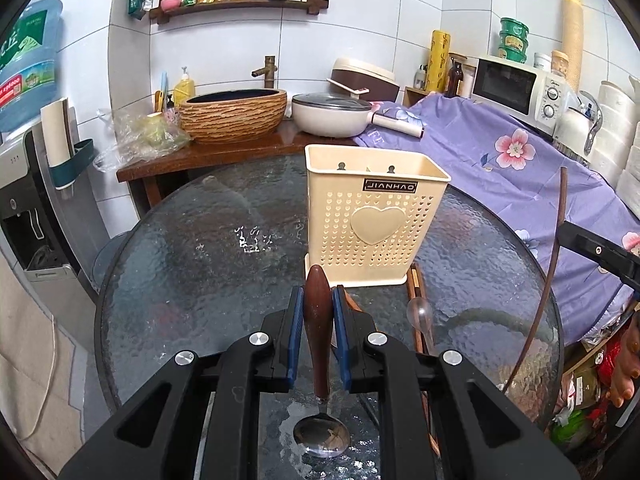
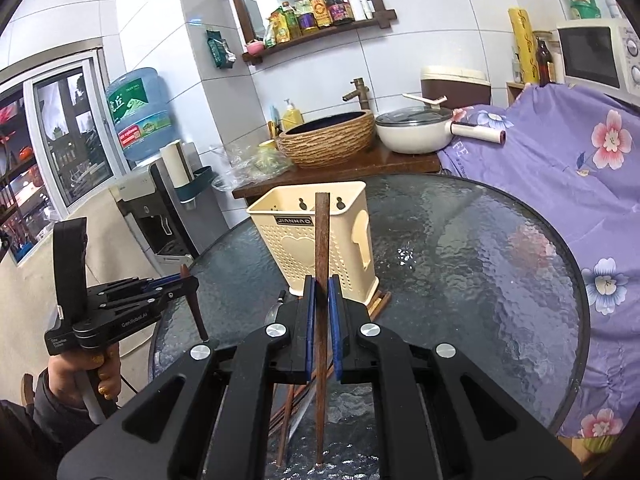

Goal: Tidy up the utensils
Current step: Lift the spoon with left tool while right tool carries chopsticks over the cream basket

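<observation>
the left gripper (image 1: 316, 300) was clamped on the wooden handle of a spoon (image 1: 319, 344), bowl hanging down over the near edge of the glass table (image 1: 192, 264); only its own view showed that bowl. the right gripper (image 2: 322, 292) pinched a dark chopstick (image 2: 321, 264) upright. the cream utensil holder (image 1: 374, 220) stood toward the table's far edge. the right view alone showed the hand (image 2: 86, 386) holding the left gripper, and loose chopsticks (image 2: 290, 408) on the glass.

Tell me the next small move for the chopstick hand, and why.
Probably carry the right hand-held gripper forward over the holder and lower the upright chopstick in: it is already clamped, and the holder's open top lies just ahead.
</observation>
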Available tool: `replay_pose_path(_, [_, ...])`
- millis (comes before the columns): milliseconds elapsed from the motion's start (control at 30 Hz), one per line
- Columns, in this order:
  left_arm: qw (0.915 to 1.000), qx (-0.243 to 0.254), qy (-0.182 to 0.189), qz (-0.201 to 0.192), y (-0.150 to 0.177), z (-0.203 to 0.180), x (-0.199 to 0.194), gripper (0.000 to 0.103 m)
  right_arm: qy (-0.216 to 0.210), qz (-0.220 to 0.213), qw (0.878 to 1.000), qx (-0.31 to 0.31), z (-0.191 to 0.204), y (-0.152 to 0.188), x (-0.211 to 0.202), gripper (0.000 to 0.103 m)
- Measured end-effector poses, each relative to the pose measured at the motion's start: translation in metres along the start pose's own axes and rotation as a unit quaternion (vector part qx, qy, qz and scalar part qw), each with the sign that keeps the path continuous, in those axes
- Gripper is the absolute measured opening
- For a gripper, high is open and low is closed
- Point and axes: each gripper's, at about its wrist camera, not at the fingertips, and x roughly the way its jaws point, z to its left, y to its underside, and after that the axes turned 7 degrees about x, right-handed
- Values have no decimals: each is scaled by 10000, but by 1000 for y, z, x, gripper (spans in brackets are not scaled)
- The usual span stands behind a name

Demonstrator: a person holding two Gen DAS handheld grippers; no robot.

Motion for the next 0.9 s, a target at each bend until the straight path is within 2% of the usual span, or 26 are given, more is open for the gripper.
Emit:
replay_pose_path(600, [9996,-66,22,-287,-15,8,-13,15,-87,-196,9995,-237,18,-15,-8,7])
replay_pose_path(900, [9986,72,91,-513,-38,3,-24,15,-168,-192,9990,-371,30,-38,-7,7])
